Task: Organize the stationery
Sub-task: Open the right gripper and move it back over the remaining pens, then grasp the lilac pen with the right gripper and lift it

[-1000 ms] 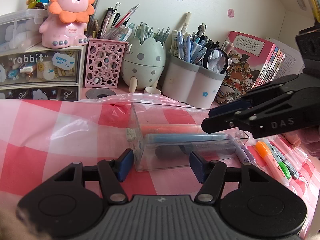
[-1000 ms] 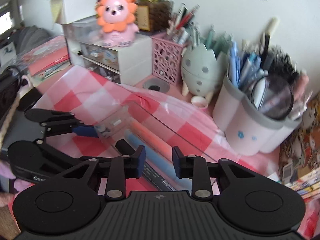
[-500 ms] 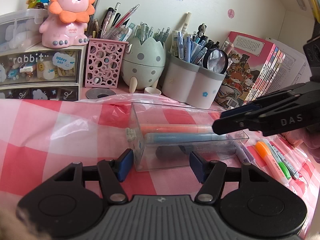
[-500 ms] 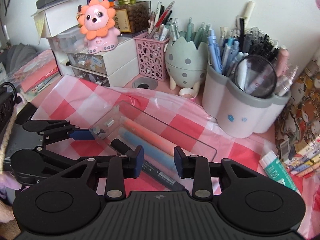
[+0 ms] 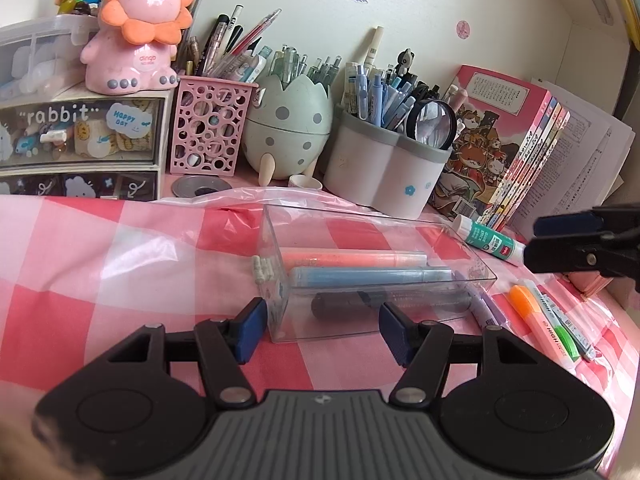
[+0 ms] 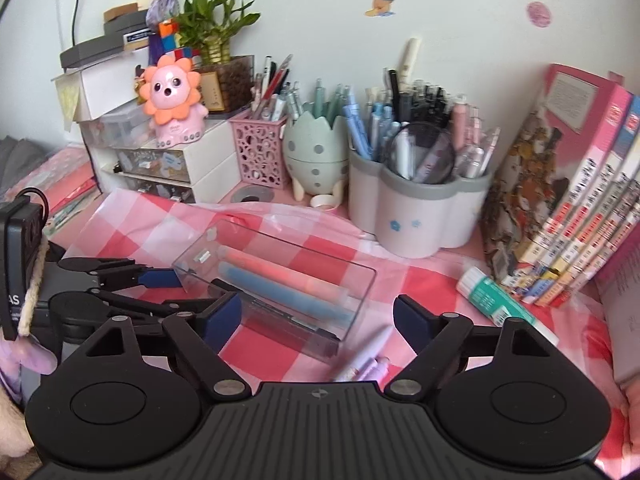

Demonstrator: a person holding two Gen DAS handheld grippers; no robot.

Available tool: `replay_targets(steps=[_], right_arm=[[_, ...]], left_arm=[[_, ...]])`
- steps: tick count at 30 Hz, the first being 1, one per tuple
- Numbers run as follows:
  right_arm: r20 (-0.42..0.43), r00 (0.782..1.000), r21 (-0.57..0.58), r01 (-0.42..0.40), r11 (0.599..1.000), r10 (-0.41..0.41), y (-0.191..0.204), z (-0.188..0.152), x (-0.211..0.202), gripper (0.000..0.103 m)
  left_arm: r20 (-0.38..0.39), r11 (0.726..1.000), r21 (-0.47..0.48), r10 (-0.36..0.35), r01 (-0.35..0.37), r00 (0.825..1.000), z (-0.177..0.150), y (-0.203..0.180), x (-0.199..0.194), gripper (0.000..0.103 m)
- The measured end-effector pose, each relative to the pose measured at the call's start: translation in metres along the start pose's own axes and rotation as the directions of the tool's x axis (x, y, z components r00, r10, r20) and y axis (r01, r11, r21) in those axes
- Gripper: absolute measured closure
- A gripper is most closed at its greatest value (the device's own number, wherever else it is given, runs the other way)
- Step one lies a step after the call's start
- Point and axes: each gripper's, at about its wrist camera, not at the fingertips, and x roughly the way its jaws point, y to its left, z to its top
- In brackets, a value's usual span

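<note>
Holding steady: your left gripper [image 5: 322,329], lower centre of the left view, is clamped on the near left end of the box [image 5: 340,320]. The box sits mid-frame on the checked cloth [image 5: 100,280], with an orange marker [image 5: 352,258], a blue marker [image 5: 368,276] and a black pen [image 5: 384,302] inside. Right of it lie a purple pen [image 5: 486,304], a glue stick [image 5: 488,240] and highlighters [image 5: 536,320]. Your right gripper [image 6: 318,320] has just been opening, pads wide apart, gripping nothing.

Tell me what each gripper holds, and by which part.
Left gripper clamps the clear box at its hinged end. Right gripper, jaws just opening, holds nothing.
</note>
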Motion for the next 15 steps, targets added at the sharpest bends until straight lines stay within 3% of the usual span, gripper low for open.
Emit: replay_targets(steps=[6,15], right_arm=[[0.004,0.998,0.039,0.069,0.997,-0.069,0.0,-0.022,-0.008,0.016],[-0.034,0.995,0.15,0.101,0.983,-0.097,-0.008,-0.064,-0.013,0.013]], left_arm=[[0.001,1.0,-0.003,-0.002,0.002,1.0,0.0,0.001,0.0,0.068],[0.001,1.0,-0.003,-0.002,0.002,1.0,0.0,0.001,0.0,0.068]])
